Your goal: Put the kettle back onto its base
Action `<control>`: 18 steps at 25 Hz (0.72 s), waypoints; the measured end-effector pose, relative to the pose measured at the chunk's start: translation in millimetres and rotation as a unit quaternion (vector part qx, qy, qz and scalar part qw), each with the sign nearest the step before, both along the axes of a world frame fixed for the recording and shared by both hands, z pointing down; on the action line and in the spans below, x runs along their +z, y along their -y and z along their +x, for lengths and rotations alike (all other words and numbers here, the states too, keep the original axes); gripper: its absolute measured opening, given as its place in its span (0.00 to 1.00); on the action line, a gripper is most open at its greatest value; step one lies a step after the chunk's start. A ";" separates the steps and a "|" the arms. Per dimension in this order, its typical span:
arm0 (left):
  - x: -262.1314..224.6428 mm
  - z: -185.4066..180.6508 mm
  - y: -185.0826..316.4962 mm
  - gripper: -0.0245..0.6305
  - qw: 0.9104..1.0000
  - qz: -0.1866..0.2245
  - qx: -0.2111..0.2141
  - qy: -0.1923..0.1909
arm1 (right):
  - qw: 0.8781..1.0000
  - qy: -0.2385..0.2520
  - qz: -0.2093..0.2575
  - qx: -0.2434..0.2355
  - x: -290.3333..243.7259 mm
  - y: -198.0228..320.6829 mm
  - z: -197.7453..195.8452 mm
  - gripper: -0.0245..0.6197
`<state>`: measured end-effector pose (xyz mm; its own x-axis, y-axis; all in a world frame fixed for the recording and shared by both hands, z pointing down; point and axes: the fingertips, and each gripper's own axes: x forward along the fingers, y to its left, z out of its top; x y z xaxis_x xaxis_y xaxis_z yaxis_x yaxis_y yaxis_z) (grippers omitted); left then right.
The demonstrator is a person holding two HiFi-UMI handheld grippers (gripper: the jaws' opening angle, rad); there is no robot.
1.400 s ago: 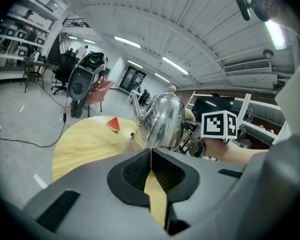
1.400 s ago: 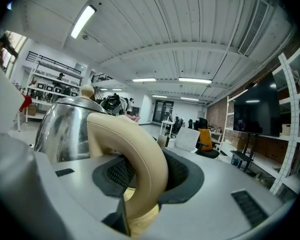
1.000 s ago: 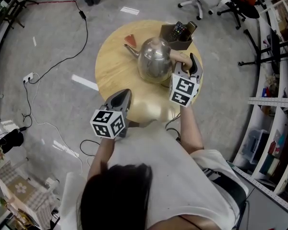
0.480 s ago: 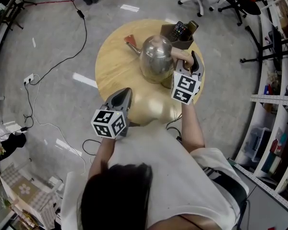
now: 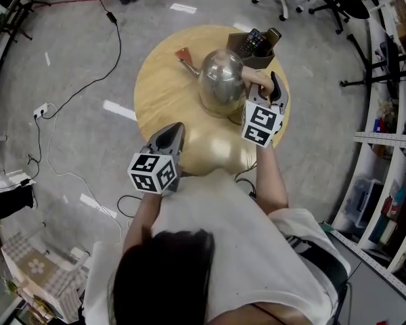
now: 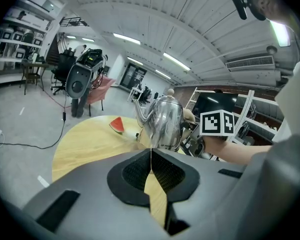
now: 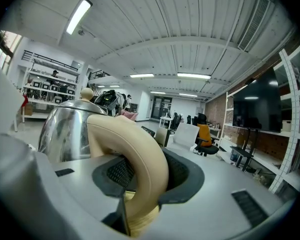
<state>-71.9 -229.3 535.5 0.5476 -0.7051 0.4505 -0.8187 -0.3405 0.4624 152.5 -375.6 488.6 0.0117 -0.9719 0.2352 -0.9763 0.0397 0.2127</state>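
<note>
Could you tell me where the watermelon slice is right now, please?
In the head view, the watermelon slice lies on the round wooden table's far left part, right by the kettle's spout tip.

Silver kettle (image 5: 220, 81), cream handle (image 7: 140, 159), tan table (image 5: 164, 97)

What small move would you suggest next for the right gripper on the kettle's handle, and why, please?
Probably lower the kettle gently straight down before releasing. The right gripper is shut on the cream handle, and the kettle is upright over the round table, but its base is not visible under it, so seating is unconfirmed.
</note>
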 end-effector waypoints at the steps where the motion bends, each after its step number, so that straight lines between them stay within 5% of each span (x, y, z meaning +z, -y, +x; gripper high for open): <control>1: 0.3 0.0 0.1 0.08 1.000 -0.001 0.000 0.000 | 1.000 0.001 -0.004 0.000 2.2 -0.6 -0.2 0.27; 18: 2.1 -3.4 -2.4 0.08 1.000 -0.008 0.002 0.002 | 1.000 0.004 -0.015 0.013 23.5 -6.6 -3.5 0.27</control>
